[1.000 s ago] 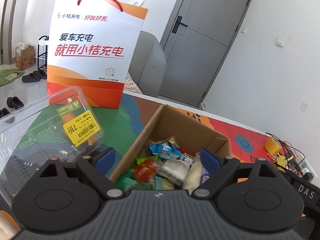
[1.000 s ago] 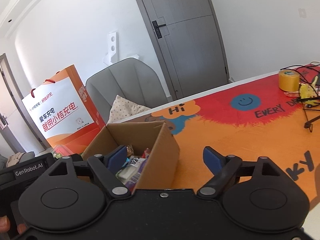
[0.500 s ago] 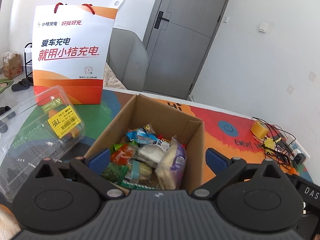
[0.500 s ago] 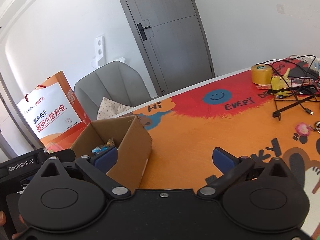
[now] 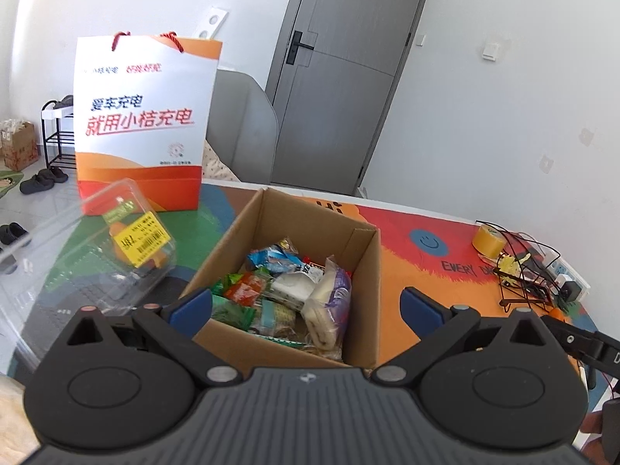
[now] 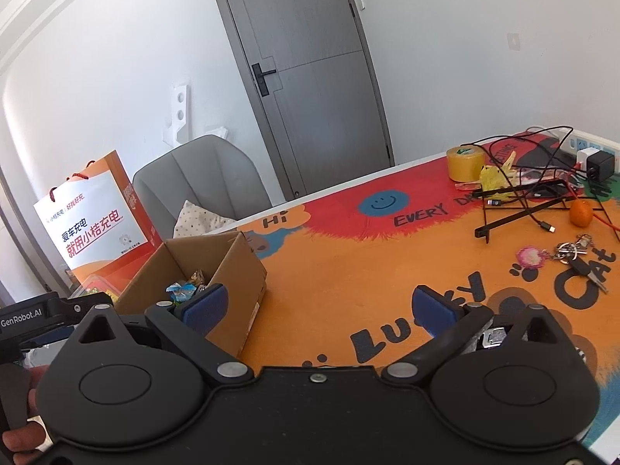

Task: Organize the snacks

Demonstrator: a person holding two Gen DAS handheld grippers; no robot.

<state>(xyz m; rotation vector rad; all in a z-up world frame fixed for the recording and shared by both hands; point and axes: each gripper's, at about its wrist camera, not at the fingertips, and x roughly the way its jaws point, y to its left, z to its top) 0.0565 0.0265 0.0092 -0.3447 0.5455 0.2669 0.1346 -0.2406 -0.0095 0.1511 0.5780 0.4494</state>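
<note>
An open cardboard box point(image 5: 364, 255) stands on the colourful table, filled with several wrapped snacks point(image 5: 283, 290) in blue, green, red and white packets. My left gripper point(image 5: 306, 306) hangs just in front of and above the box, jaws wide open with nothing between them. In the right wrist view the same box point(image 6: 240, 271) sits at the left, and my right gripper point(image 6: 317, 306) is open and empty to the right of it, over bare orange tabletop. The left gripper's body point(image 6: 42, 314) shows at the left edge there.
A clear plastic clamshell container point(image 5: 97, 255) with a yellow price label lies left of the box. Behind stand an orange-and-white paper bag point(image 5: 143, 116), a grey chair point(image 6: 201, 182) and a door. Tape roll point(image 6: 465, 162), cables, a wire stand point(image 6: 519, 209), an orange point(image 6: 580, 212) and keys point(image 6: 573, 255) crowd the right.
Both grippers drew back from the box and their jaws widened. The box now shows whole in the left view; the right view swung right, revealing more of the table.
</note>
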